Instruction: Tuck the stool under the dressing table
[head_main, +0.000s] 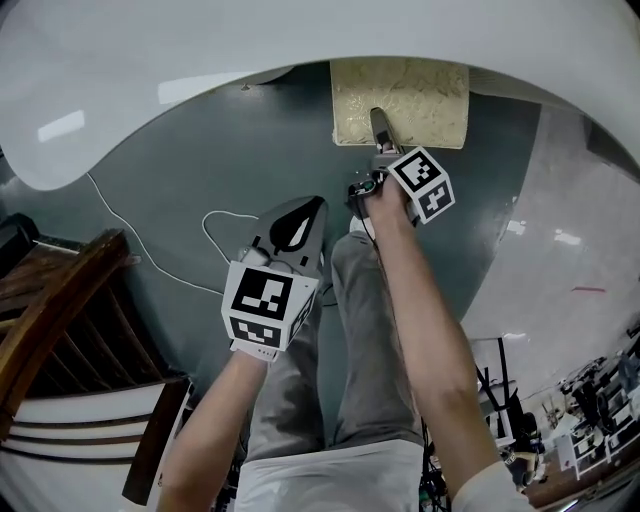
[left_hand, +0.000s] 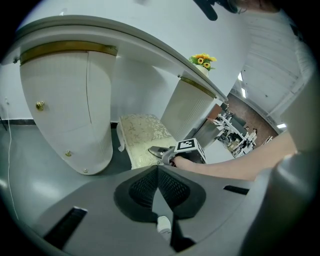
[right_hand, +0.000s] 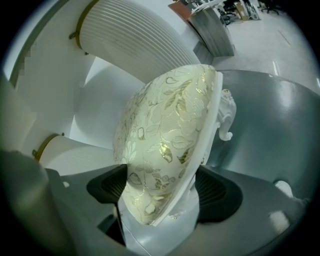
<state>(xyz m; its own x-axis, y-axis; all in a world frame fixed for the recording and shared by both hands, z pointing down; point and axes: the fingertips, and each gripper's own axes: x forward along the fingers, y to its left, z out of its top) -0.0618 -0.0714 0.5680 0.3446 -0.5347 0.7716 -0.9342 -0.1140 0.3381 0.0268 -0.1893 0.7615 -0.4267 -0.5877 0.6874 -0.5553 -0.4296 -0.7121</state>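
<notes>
The stool (head_main: 400, 100) has a cream seat with a gold leaf pattern and white legs. It stands partly under the white dressing table (head_main: 200, 50), in the gap between the table's two pedestals (left_hand: 65, 115). My right gripper (head_main: 381, 128) is shut on the near edge of the stool's seat (right_hand: 165, 130), and the seat fills the space between its pads (right_hand: 160, 187). My left gripper (head_main: 300, 225) hangs shut and empty above the grey floor, short of the stool (left_hand: 142, 132). In the left gripper view its pads meet (left_hand: 157, 175), and the right gripper (left_hand: 172, 152) shows ahead on the stool.
A dark wooden chair (head_main: 60, 300) stands at the left. A white cable (head_main: 150, 260) trails over the grey floor. The person's legs (head_main: 340, 350) are below the grippers. Yellow flowers (left_hand: 202, 60) sit on the table top. Equipment clutter (head_main: 590, 400) lies at the far right.
</notes>
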